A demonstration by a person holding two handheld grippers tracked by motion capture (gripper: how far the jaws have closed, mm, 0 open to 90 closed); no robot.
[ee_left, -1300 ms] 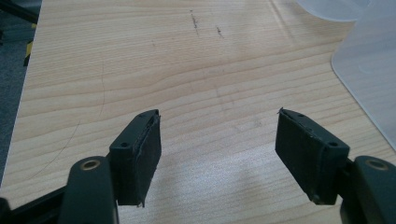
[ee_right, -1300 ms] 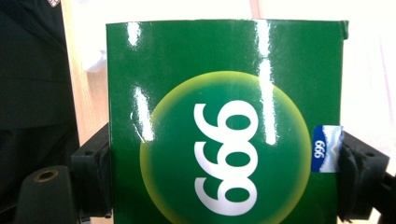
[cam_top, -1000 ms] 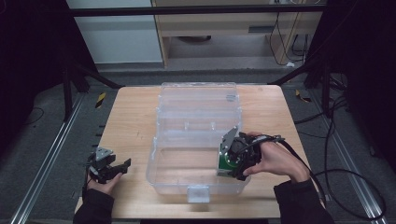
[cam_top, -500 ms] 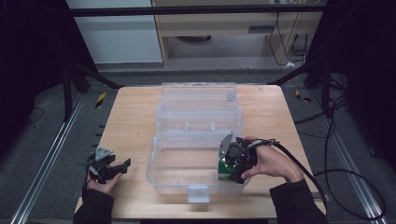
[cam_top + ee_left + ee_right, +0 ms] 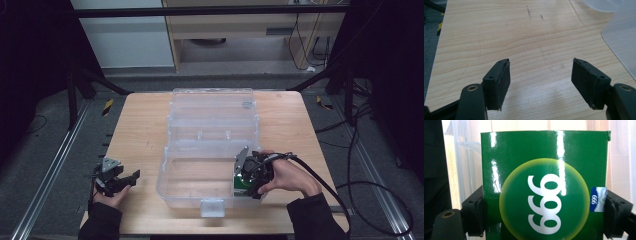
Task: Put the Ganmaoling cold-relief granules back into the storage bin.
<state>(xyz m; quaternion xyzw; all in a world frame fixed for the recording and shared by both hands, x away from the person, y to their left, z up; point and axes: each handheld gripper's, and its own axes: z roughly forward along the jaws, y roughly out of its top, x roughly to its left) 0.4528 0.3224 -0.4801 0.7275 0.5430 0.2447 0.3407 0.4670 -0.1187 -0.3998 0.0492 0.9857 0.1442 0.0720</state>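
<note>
Right tongs point(image 5: 248, 181) clamped on one green box point(image 5: 544, 187), both pads pressed flat against its glossy sides, low inside the near right corner of the clear bin point(image 5: 175, 170). In the right gripper view, the green box upright between the jaws, with the bin's clear wall close behind it. Left tongs point(image 5: 127, 178) spread wide over bare table point(image 5: 524, 37), holding nothing, well apart from the bin on its left.

Risks, as judged from here: a slip on the slick cardboard if the squeeze eases before the box sits on the bin floor, ending in a tilt or topple. Too hard a squeeze, and dented sides. A snag against the bin's near wall or corner, given how tight the box sits there beside the jaws. A nudge of the light bin across the table on withdrawal, with the left tongs too far off to steady it. A catch on the front latch point(image 5: 212, 206) just ahead of the right hand point(image 5: 287, 176), less likely.

Count: one green box, one clear bin with its lid point(image 5: 212, 107) lying open behind, one latch, two tongs, one table.
</note>
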